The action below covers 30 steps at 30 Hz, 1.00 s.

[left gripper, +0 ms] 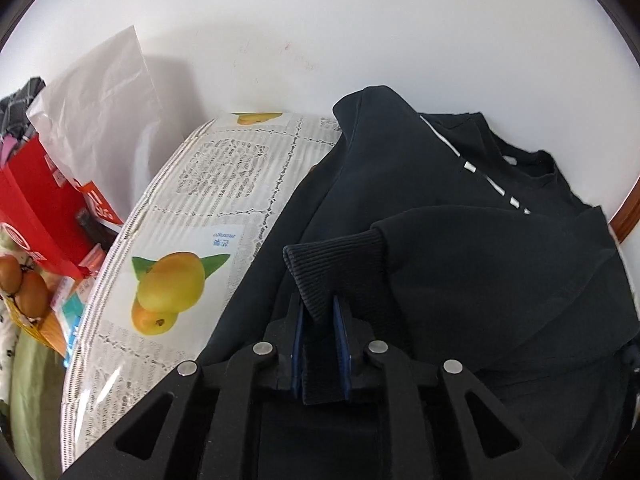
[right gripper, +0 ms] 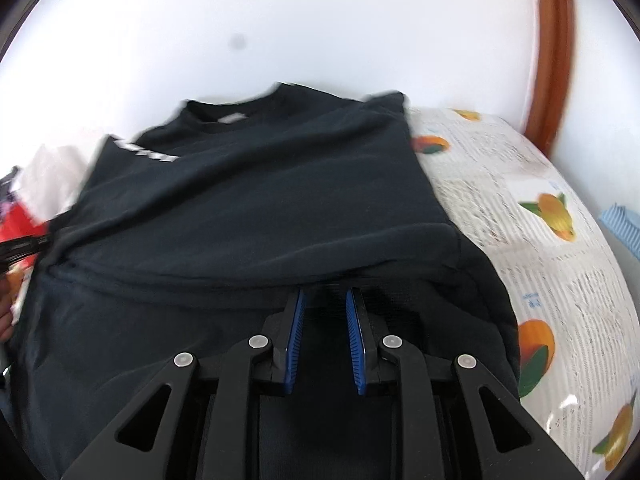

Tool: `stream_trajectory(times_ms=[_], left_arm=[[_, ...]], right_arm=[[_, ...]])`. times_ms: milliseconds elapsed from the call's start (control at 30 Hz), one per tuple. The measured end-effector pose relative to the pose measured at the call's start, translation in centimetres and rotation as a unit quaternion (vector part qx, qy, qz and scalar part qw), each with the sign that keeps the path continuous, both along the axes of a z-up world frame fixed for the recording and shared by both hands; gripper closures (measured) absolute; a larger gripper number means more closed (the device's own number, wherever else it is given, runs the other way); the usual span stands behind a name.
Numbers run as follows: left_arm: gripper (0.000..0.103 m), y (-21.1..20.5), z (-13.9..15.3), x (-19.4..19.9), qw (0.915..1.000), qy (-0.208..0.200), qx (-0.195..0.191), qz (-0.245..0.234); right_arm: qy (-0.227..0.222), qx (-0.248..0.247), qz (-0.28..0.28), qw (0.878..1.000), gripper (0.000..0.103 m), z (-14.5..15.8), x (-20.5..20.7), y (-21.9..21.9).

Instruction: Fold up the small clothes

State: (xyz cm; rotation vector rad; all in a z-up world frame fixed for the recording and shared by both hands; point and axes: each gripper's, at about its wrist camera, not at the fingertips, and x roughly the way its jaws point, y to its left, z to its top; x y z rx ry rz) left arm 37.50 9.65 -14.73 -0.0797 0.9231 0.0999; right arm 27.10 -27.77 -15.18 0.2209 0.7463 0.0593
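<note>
A dark navy sweatshirt (left gripper: 460,240) lies on a round table with a fruit-print cloth (left gripper: 224,184); one sleeve is folded across its body. My left gripper (left gripper: 319,300) is shut on that sleeve's ribbed cuff (left gripper: 332,264), which runs down between the blue pads. In the right wrist view the sweatshirt (right gripper: 240,200) lies with its collar toward the wall and white marks on the left shoulder. My right gripper (right gripper: 325,294) sits at the near folded edge, its blue pads closed on dark ribbed fabric. The fingertips are partly hidden under the fold.
A red box (left gripper: 40,208), a white paper bag (left gripper: 96,112) and packets crowd the left beside the table. The white wall stands close behind. A brown wooden frame (right gripper: 554,60) rises at the right. Bare tablecloth (right gripper: 560,280) shows right of the sweatshirt.
</note>
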Motion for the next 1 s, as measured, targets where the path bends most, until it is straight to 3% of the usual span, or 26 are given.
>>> stream_trajectory(times_ms=[133, 233, 367, 533, 667, 800, 1000], left_arm=[[0.086, -0.1, 0.0, -1.2, 0.9997, -0.001, 0.021, -0.009], [0.082, 0.2, 0.4, -2.3, 0.9997, -0.007, 0.020, -0.009], [0.078, 0.3, 0.8, -3.6, 0.9998, -0.015, 0.014, -0.007], [0.076, 0.2, 1.3, -5.6, 0.9998, -0.013, 0.000, -0.017], [0.072, -0.1, 2.1, -7.7, 0.9995, -0.023, -0.007, -0.023], [0.070, 0.0, 2.9, -10.2, 0.9991, -0.032, -0.007, -0.028], [0.070, 0.3, 3.1, -13.6, 0.9987, -0.034, -0.002, -0.038]], right_arm=[[-0.061, 0.008, 0.048, 0.997, 0.082, 2.2, -2.1, 0.6], [-0.091, 0.023, 0.039, 0.995, 0.081, 3.0, -2.7, 0.9], [-0.060, -0.004, -0.008, 0.998, 0.081, 1.7, -1.3, 1.0], [0.031, -0.009, -0.031, 0.999, 0.081, -1.5, 1.3, 0.6], [0.011, 0.006, -0.035, 0.999, 0.076, -1.1, 0.8, 0.1], [0.020, 0.010, -0.048, 0.999, 0.070, -0.9, 0.4, -0.6], [-0.008, 0.013, -0.058, 0.998, 0.069, 1.5, -4.1, -0.9]])
